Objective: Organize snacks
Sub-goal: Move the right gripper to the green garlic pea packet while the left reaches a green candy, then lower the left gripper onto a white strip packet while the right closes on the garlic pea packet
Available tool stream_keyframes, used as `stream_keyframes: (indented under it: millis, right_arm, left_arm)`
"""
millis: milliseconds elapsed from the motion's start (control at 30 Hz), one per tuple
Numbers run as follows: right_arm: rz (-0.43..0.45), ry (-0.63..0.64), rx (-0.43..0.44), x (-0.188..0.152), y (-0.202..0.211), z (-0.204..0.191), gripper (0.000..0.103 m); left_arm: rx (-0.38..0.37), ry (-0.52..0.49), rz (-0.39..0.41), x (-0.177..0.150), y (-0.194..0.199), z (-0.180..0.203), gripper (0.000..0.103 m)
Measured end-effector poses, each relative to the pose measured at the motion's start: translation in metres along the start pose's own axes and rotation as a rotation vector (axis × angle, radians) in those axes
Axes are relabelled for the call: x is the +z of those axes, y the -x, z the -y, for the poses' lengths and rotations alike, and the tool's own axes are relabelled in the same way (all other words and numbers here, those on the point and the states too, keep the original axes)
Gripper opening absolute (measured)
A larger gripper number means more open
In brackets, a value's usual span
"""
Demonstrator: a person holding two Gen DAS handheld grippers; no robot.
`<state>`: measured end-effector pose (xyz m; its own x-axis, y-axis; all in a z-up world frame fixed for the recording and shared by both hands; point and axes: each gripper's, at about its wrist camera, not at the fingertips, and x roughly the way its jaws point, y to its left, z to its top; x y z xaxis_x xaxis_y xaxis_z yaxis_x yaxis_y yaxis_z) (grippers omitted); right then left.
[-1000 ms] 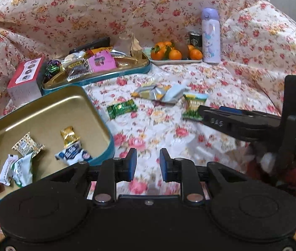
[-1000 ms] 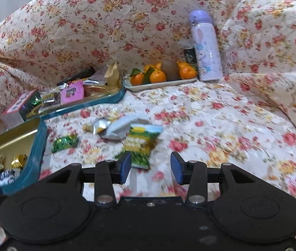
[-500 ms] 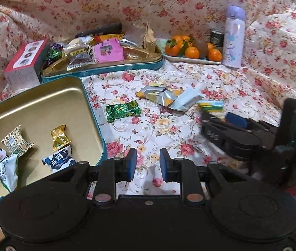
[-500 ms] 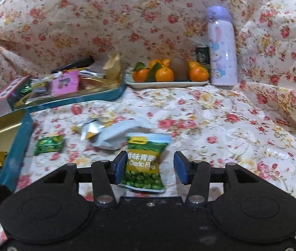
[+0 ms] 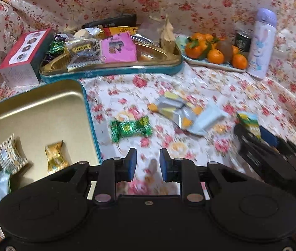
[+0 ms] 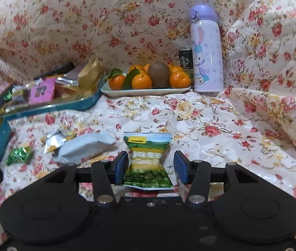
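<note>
My right gripper (image 6: 150, 169) is open, its jaws on either side of a green garlic-pea packet (image 6: 149, 161) lying on the floral cloth; the left pad touches it, the right stands apart. The packet (image 5: 249, 124) and right gripper (image 5: 252, 133) also show in the left wrist view. My left gripper (image 5: 147, 164) is open and empty above the cloth, beside a gold tin tray (image 5: 43, 96) with several small wrapped snacks. A green candy (image 5: 130, 128), a silver-yellow wrapper (image 5: 172, 108) and a pale blue packet (image 5: 207, 118) lie loose ahead.
A second teal-rimmed tray (image 5: 114, 71) full of snacks stands behind, with a red-and-white box (image 5: 22, 60) at its left. A plate of oranges (image 6: 148, 79), a dark can (image 6: 185, 59) and a purple bottle (image 6: 206, 50) stand at the back right. Floral cushions rise all around.
My right gripper has moved forward so the green pea packet now lies between its jaws. My left gripper has moved forward and right, towards the green candy.
</note>
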<state>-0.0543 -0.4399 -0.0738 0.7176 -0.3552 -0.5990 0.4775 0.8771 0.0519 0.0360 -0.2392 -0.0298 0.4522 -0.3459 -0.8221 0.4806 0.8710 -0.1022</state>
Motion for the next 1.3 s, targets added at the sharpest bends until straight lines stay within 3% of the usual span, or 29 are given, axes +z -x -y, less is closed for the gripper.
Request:
stream_keyframes:
  millis: [333, 733, 900, 1300]
  right_arm:
    - [0.013, -0.043, 0.037, -0.001, 0.001, 0.004, 0.056]
    - [0.019, -0.054, 0.046, -0.002, 0.003, 0.004, 0.056]
    - [0.020, -0.056, 0.047, -0.003, 0.003, 0.004, 0.056]
    - [0.020, -0.057, 0.049, -0.003, 0.003, 0.004, 0.056]
  left_arm:
    - [0.091, 0.028, -0.009, 0.038, -0.028, -0.009, 0.031]
    - [0.195, 0.050, -0.059, 0.048, -0.060, -0.018, 0.031]
    - [0.163, 0.050, -0.120, 0.041, -0.064, -0.015, 0.031]
    - [0.029, -0.002, -0.161, 0.007, -0.043, 0.023, 0.031]
